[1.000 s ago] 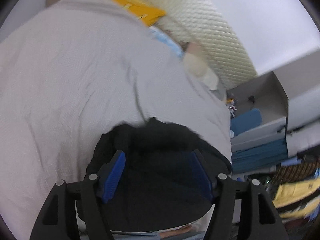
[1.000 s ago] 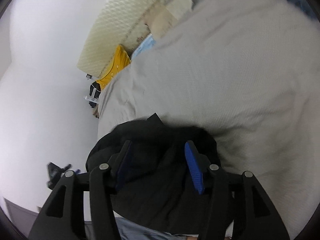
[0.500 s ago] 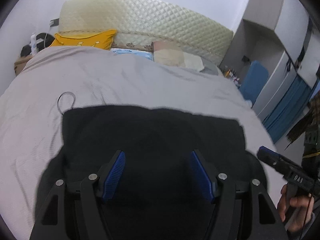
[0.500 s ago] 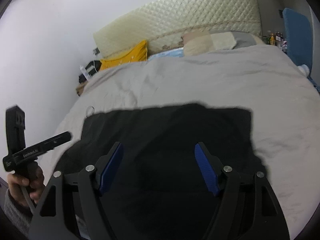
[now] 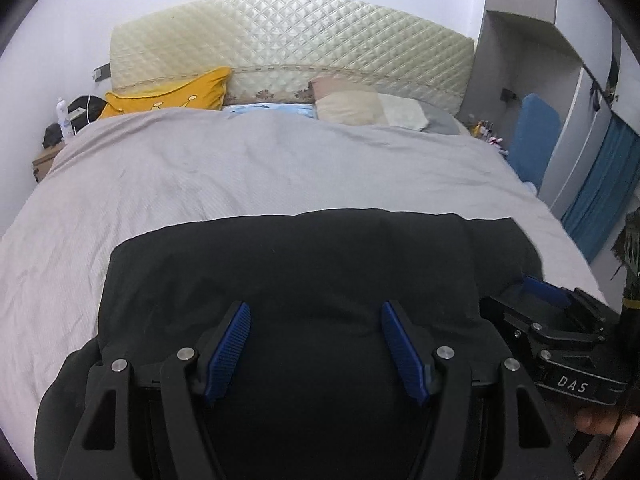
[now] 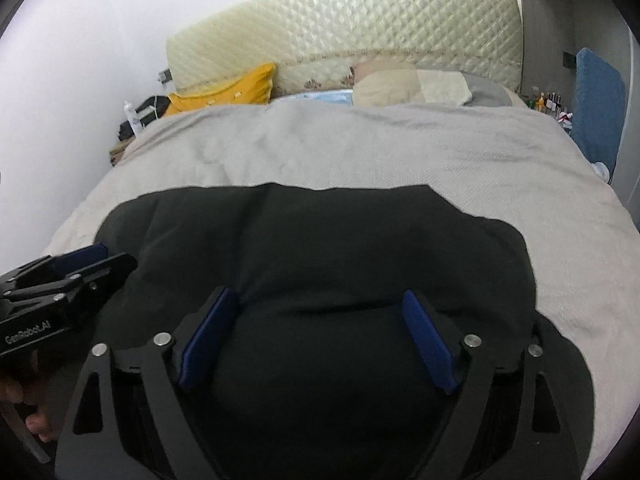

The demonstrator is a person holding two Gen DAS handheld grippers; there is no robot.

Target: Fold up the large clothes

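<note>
A large black garment point(image 5: 304, 264) lies spread flat on the near part of a grey bedspread point(image 5: 240, 168); it also shows in the right wrist view point(image 6: 320, 248). My left gripper point(image 5: 316, 320) is open, its blue pads wide apart just above the garment's near part. My right gripper point(image 6: 316, 312) is open too, over the same cloth. Each gripper shows in the other's view, the right one point(image 5: 560, 320) at the garment's right side and the left one point(image 6: 68, 276) at its left side. Neither holds cloth.
A quilted cream headboard point(image 5: 288, 64) stands at the far end, with a yellow pillow point(image 5: 168, 94) and a beige pillow point(image 5: 360, 106). A grey wardrobe point(image 5: 560, 80) and blue items point(image 5: 532, 136) stand on the right. A bedside table with bottles point(image 5: 60, 128) is at far left.
One second ago the garment was bunched between both grippers. It now lies spread flat on the bed. Both views have swung level, facing the headboard, and the grippers have drawn closer together.
</note>
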